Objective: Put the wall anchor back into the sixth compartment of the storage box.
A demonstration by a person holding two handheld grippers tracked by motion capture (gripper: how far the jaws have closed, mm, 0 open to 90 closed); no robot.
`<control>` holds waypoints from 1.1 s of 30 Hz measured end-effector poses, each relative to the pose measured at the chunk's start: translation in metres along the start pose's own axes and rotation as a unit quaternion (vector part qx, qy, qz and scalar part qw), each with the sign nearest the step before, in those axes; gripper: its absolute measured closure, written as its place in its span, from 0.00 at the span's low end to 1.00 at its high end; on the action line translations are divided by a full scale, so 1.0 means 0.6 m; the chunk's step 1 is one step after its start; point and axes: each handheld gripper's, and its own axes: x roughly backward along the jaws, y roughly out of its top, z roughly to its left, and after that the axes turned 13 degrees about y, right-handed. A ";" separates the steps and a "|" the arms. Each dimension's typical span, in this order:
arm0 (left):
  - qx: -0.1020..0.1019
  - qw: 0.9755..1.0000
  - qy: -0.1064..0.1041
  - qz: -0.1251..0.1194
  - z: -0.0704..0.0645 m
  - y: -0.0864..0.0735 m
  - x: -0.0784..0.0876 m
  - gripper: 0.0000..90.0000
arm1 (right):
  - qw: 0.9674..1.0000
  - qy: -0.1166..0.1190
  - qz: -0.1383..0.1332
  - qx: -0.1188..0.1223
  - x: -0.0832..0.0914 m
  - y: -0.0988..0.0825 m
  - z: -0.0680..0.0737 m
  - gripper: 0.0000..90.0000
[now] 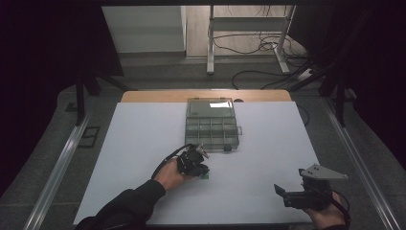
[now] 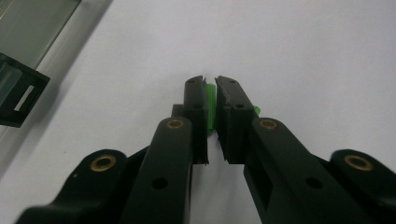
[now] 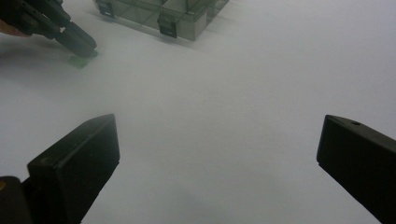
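**Item: small green piece, pinched in your left gripper**

Your left gripper (image 2: 211, 84) has its jaws drawn narrow around a small green piece (image 2: 211, 105). The piece sits between the two black pads (image 2: 194, 109), near their tips, and the pads press on it from both sides.

Appearance of the piece, left gripper view: bright green, thin, flat-sided, standing on edge in the slot between the pads. A narrow strip of it shows down the gap, and a small green corner pokes out past the outer side of the pad on the right. Its full outline is hidden by the jaws.

Appearance, right gripper view: a pale green flat patch (image 3: 80, 59) on the white table surface (image 3: 233, 107), directly under the tips of your left gripper.

Appearance, high view: a green speck (image 1: 205, 176) at the jaw tips of your left gripper, on the near side of the clear compartment box (image 1: 211, 124), apart from it.

Your right gripper (image 3: 219, 154) has its jaws standing wide, with bare table between them, well apart from the piece.
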 end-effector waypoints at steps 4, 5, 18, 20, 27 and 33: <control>0.001 1.000 0.002 0.001 0.001 0.001 0.001 0.94 | 1.000 0.000 0.000 0.000 0.000 0.000 0.000 0.00; 0.002 1.000 0.005 0.000 0.002 0.002 0.002 0.94 | 1.000 0.000 0.000 0.000 0.000 0.000 0.000 0.00; 0.030 0.999 0.018 -0.022 0.029 0.007 0.036 0.94 | 1.000 0.000 0.006 -0.004 0.001 0.000 -0.001 0.00; 0.038 0.999 0.022 -0.028 0.035 0.007 0.043 0.94 | 1.000 0.000 0.006 -0.004 0.001 0.000 -0.002 0.00; 0.056 0.997 0.039 -0.045 0.054 0.007 0.062 0.94 | 1.000 0.000 0.008 -0.004 0.000 0.000 -0.001 0.00; 0.062 0.995 0.048 -0.055 0.062 0.012 0.071 0.94 | 1.000 0.001 0.011 -0.004 -0.001 0.000 -0.001 0.00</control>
